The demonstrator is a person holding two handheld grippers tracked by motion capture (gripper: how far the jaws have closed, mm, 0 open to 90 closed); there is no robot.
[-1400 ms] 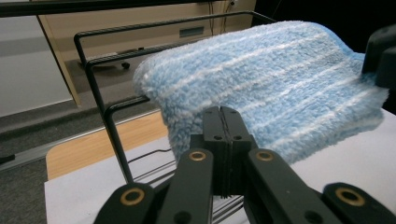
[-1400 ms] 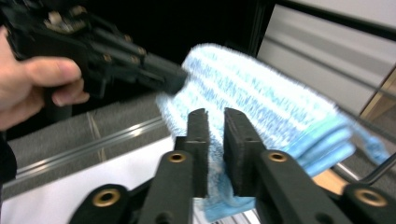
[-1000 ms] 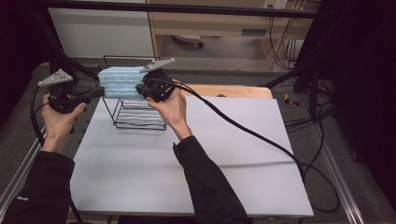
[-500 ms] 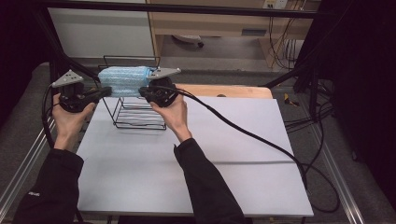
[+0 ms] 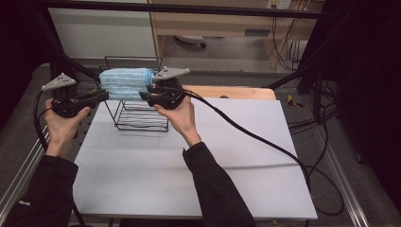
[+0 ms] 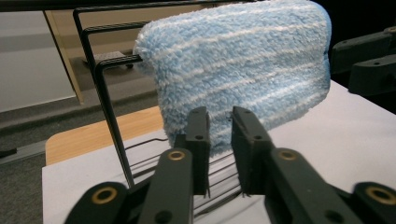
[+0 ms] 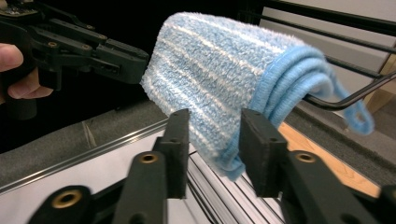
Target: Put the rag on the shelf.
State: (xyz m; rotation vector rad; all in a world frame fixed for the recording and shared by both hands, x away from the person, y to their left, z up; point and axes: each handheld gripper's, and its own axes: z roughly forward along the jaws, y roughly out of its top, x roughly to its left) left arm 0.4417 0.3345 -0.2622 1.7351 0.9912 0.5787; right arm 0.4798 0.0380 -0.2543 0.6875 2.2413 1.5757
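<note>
Both black two-jaw grippers are flanking the folded blue terry towel [image 5: 125, 83]: left gripper [image 5: 100, 96] at one end, right gripper [image 5: 144, 93] opposite, each with jaws parted, hands gripping them.

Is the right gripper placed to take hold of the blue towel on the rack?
Probably yes: the right gripper has open jaws either side of the blue towel's lower edge, with nothing between; the left gripper stays off to the side.

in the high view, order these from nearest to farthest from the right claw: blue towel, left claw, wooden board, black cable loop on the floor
1. Blue towel, draped on the wire rack right beside the right claw.
2. Left claw, across the towel at the left.
3. Wooden board, behind the table toward the right.
4. Black cable loop, on the floor at far right.
</note>
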